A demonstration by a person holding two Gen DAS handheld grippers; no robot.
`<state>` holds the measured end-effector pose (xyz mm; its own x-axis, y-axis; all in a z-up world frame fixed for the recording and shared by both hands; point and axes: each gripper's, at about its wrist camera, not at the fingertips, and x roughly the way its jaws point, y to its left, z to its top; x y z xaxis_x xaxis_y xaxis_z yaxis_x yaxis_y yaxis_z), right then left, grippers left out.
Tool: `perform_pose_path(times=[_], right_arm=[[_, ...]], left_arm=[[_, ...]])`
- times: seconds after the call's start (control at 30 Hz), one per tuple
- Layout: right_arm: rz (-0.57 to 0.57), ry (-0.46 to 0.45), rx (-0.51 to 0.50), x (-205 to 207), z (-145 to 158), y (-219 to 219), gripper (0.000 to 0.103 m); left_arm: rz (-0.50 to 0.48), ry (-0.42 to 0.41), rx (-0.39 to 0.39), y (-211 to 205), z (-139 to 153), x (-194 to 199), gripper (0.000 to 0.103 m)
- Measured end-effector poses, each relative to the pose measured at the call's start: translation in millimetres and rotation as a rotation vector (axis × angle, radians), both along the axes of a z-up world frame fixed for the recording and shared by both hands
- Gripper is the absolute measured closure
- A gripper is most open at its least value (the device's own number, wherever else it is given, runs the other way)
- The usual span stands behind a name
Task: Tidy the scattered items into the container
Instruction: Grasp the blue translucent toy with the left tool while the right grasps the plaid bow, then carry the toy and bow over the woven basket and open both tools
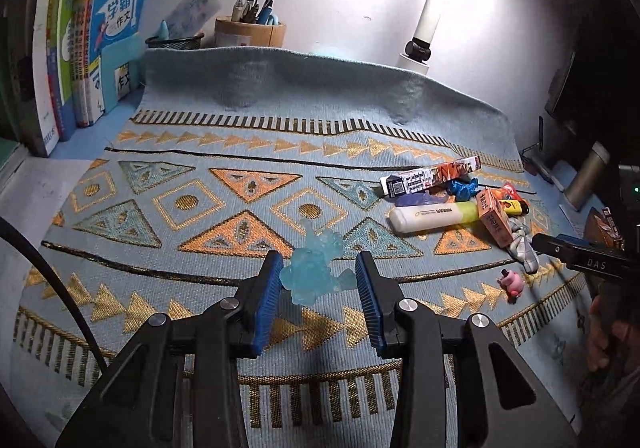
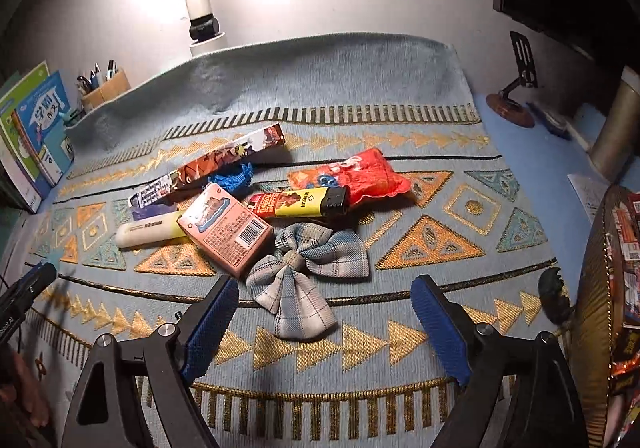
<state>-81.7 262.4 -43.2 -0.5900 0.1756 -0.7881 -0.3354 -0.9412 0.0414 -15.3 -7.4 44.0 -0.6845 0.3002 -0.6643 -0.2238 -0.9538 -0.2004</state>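
My left gripper (image 1: 318, 276) is shut on a translucent pale blue toy figure (image 1: 316, 268), with both blue pads against its sides, low over the patterned cloth (image 1: 200, 207). My right gripper (image 2: 326, 284) stands open, and a plaid fabric bow (image 2: 304, 280) lies untouched on the cloth between its fingertips. Behind the bow lie a pink box (image 2: 228, 232), a yellow lighter (image 2: 300, 203), a red packet (image 2: 360, 175), a highlighter (image 2: 148, 232), a long printed box (image 2: 208, 163) and a blue toy (image 2: 236, 175). The gold-rimmed container (image 2: 592, 308) stands at the right edge, holding packets.
A small pink toy (image 1: 510, 284) and a dark figure (image 2: 554, 296) lie near the cloth's right side. Books (image 1: 80, 47), a pen holder (image 1: 250, 29) and a lamp (image 1: 420, 47) line the back wall. A metal flask (image 2: 620, 127) and a phone stand (image 2: 516, 99) stand at the back right.
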Motion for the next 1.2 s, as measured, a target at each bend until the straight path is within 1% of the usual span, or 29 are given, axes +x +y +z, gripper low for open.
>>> perform_pose_path(times=[0.07,0.1,0.13,0.17,0.23,0.27,0.3,0.33,0.37,0.4,0.47,0.53,0.63,0.77,0.87,0.97,1.03,1.1,1.2], right_arm=[[0.005,-0.024,0.0,-9.4,-9.9,-1.1,0.019],[0.0,-0.051,0.015,-15.3,-16.6,-2.7,0.019],[-0.011,-0.1,0.031,-21.8,-26.2,-3.2,0.015],[-0.027,-0.068,0.032,-22.1,-26.6,-2.2,0.012],[-0.043,-0.064,0.035,-24.5,-25.7,-1.8,0.015],[-0.049,-0.052,0.033,-23.4,-24.0,-1.7,0.028],[-0.057,-0.037,0.042,-21.0,-21.9,-2.8,0.037],[-0.06,-0.029,0.045,-18.6,-20.4,-3.3,0.045],[-0.061,-0.019,0.048,-15.5,-18.5,-4.2,0.066],[-0.062,-0.013,0.048,-12.7,-16.8,-5.6,0.08],[-0.08,-0.006,0.019,-4.6,-15.1,-5.9,0.081],[-0.099,0.013,-0.049,8.2,-13.4,-3.7,0.082],[-0.137,0.05,-0.112,37.8,-6.9,-7.2,0.082],[-0.158,0.108,-0.176,80.7,5.0,-9.7,0.082],[-0.154,0.134,-0.193,107.2,16.5,-11.9,0.082],[-0.177,0.105,-0.181,127.5,26.8,-9.3,0.082],[-0.204,0.106,-0.205,142.5,27.8,-4.2,0.082],[-0.2,0.119,-0.237,155.1,27.7,-4.4,0.082],[-0.206,0.158,-0.254,174.1,32.7,-1.7,0.082]], left_arm=[[-0.019,0.006,0.0,5.5,-0.2,0.9,0.068],[-0.017,0.004,0.003,4.8,-0.8,1.8,0.068],[-0.01,-0.001,0.008,3.3,-1.5,2.6,0.068],[0.001,-0.004,0.014,1.2,-2.1,2.6,0.068],[0.018,-0.007,0.026,-2.7,-2.8,2.9,0.068],[0.021,-0.007,0.026,-3.0,-2.9,2.9,0.068],[0.023,-0.007,0.022,-2.6,-3.2,3.4,0.068],[0.022,-0.008,0.016,-1.6,-3.3,3.4,0.068],[0.019,-0.008,0.011,-0.5,-3.4,3.3,0.068],[0.018,-0.008,0.006,-0.1,-3.5,3.1,0.068],[0.017,-0.007,0.005,-0.4,-3.6,3.3,0.068],[0.017,-0.009,0.007,-1.6,-3.7,2.4,0.068],[0.016,-0.007,0.002,-1.1,-3.5,2.7,0.068],[0.012,0.003,-0.017,0.7,-2.0,4.8,0.068],[-0.008,0.027,-0.035,5.5,2.0,13.3,0.068],[-0.043,0.052,-0.051,15.3,9.6,30.8,0.068],[-0.064,0.057,-0.045,22.7,14.4,42.4,0.068],[-0.095,0.057,-0.027,31.8,19.8,52.0,0.068],[-0.146,0.075,-0.024,50.1,32.3,65.1,0.068]])
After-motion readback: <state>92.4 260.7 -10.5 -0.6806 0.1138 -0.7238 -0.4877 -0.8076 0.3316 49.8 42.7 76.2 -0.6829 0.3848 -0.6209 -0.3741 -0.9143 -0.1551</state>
